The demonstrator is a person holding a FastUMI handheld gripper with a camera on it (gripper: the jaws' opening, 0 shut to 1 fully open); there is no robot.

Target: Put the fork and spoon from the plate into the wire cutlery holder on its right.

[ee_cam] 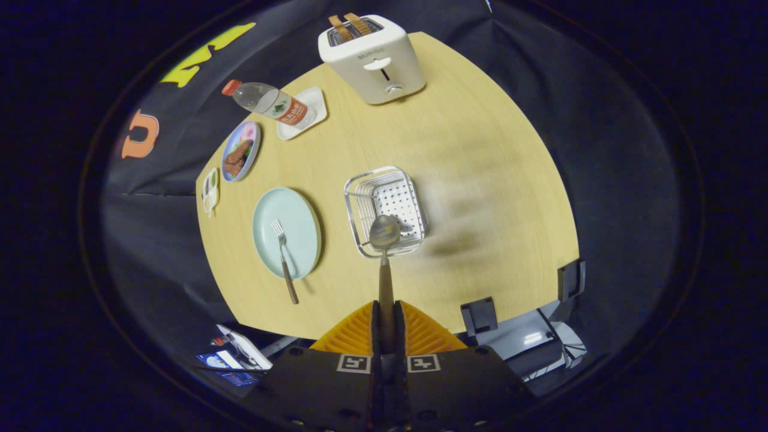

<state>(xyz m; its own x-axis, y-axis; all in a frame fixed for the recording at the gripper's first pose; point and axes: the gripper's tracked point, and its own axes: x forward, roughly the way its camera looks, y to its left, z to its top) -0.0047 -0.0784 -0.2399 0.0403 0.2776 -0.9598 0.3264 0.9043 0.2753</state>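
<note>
Orange ribbed fingers (359, 333) of the gripper (386, 330) sit clenched on the brown handle of the spoon (384, 252), one finger pressing each side. Spoon runs straight ahead from the fingers, bowl out in front, seen over the near edge of the wire cutlery holder (384, 210). Whether the bowl touches the holder cannot be told from this angle. Holder stands on the wooden counter (480, 150) just beyond the fingers, chrome wire with a perforated white floor.

Ahead and to the left of the gripper: pale blue plate (287, 233), with the fork (283, 258) lying across it, tines pointing away, brown handle overhanging the near rim. Plate and holder are near each other, not touching.

Farther off to the left: a small white multi-slot piece (210, 191) at the counter edge, a patterned dish holding food (240, 151), a water bottle (269, 103) lying on a white tray (312, 114). Far ahead: white toaster (372, 59) with two slices up.
</note>
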